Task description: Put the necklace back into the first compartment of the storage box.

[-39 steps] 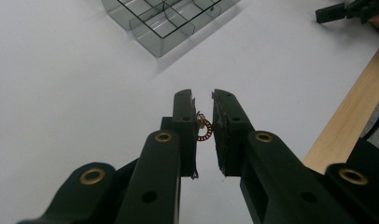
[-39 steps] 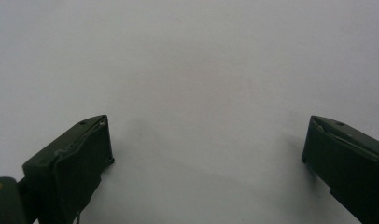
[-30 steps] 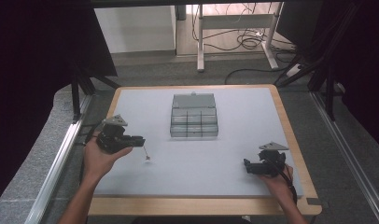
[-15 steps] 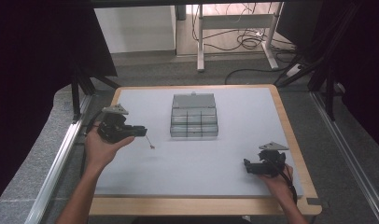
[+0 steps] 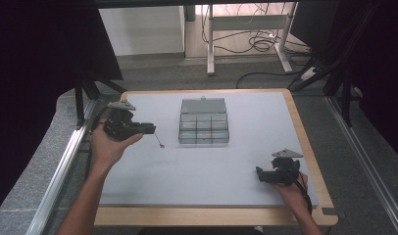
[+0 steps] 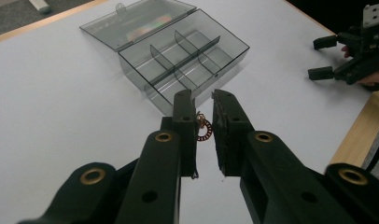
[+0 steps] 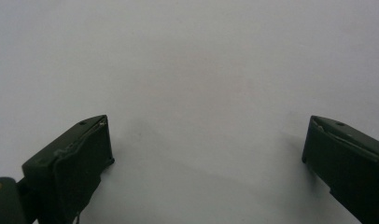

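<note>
My left gripper (image 5: 153,129) hovers above the white table (image 5: 153,181), left of a clear grey compartment box (image 5: 204,128). It is shut on a small thin piece with a copper-coloured coil (image 6: 204,130), which dangles from its tips (image 5: 161,144). In the left gripper view the jaws (image 6: 202,98) stand close together and point at the box (image 6: 187,60), whose lid lies open behind it. My right gripper (image 5: 260,175) rests near the table's front right corner. Its jaws (image 7: 206,135) stand wide apart over bare table, open with nothing between them.
The table has a wooden rim (image 5: 305,132). Metal rails (image 5: 64,161) run along both sides. A desk frame and cables (image 5: 256,41) stand on the floor beyond the far edge. The right gripper (image 6: 320,57) shows far off in the left gripper view.
My left gripper has risen and moved towards the far side, lifting the small coiled piece off the table. The right gripper has stayed put.
</note>
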Tool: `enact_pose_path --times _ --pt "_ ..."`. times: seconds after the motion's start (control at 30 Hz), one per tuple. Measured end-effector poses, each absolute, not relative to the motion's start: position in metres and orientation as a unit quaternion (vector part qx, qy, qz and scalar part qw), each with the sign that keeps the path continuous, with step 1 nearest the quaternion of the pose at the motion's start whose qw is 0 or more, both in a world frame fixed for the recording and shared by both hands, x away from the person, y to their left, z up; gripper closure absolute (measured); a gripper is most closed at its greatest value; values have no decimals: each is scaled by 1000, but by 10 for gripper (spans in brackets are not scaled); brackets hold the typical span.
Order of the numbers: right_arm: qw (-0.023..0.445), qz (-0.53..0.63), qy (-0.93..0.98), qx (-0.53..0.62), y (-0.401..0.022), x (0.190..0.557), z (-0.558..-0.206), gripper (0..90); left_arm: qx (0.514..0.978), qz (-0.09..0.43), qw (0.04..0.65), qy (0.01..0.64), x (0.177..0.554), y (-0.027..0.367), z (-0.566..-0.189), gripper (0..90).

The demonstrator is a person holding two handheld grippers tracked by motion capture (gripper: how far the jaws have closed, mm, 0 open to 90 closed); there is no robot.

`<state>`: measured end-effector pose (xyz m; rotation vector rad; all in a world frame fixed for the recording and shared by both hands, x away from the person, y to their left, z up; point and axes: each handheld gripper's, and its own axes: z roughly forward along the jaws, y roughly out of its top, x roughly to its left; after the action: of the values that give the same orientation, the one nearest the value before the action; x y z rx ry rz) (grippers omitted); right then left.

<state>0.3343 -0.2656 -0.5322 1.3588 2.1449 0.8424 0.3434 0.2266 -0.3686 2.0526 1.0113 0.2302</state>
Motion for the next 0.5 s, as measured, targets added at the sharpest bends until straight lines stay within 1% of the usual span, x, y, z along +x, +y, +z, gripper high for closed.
enact_pose_path --times 0.5 --pt "230 307 780 494 -266 334 -532 11 812 95 412 403 358 217 -361 806"
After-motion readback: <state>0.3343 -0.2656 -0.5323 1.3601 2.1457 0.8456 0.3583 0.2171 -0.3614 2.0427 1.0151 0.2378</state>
